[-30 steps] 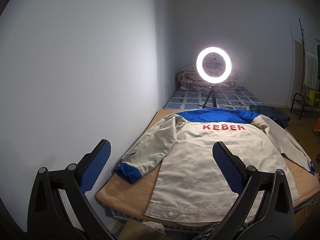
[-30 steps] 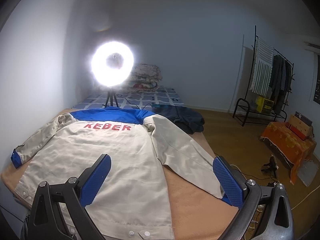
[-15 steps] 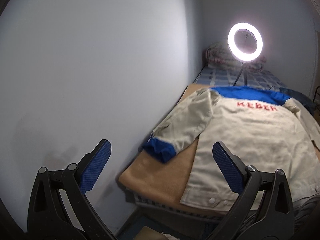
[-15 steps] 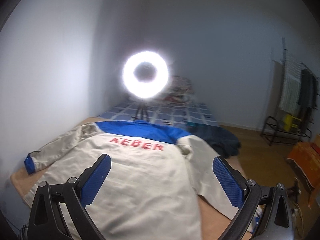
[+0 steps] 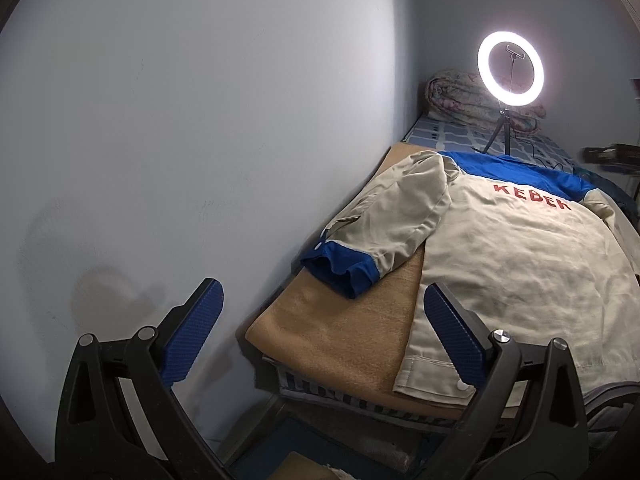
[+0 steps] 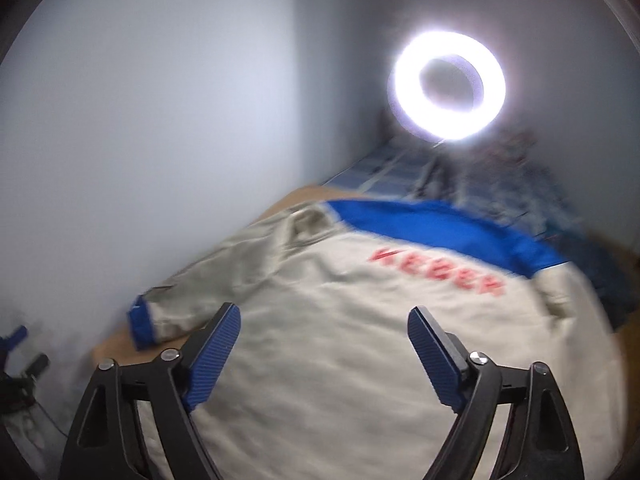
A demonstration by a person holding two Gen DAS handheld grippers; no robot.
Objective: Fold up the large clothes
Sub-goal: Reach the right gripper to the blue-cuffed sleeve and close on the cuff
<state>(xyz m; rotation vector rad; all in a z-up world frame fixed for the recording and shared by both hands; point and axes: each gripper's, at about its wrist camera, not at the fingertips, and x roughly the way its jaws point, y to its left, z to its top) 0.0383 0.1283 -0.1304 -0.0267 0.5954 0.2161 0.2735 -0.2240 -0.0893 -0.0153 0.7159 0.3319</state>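
Note:
A beige jacket (image 5: 512,264) with a blue yoke and red "KEBER" lettering lies back-up on a tan blanket (image 5: 340,332) over the bed. Its left sleeve ends in a blue cuff (image 5: 340,270) near the wall. My left gripper (image 5: 320,328) is open and empty, hovering off the bed's near left corner, its right finger (image 5: 452,336) over the jacket's hem. The right wrist view is blurred. There my right gripper (image 6: 324,344) hangs above the jacket's (image 6: 360,360) back, its jaws closing with nothing between them, and the cuff (image 6: 142,322) lies to its left.
A lit ring light (image 5: 510,64) on a small tripod stands at the far end of the bed, with a rolled quilt (image 5: 456,96) behind it. A bare wall (image 5: 200,140) runs along the bed's left side. Dark cloth (image 6: 616,292) lies at the right edge.
Both views have swung left toward the wall. The left gripper has dropped toward the bed's near left corner. The right gripper has moved left over the jacket's back and its jaws have narrowed.

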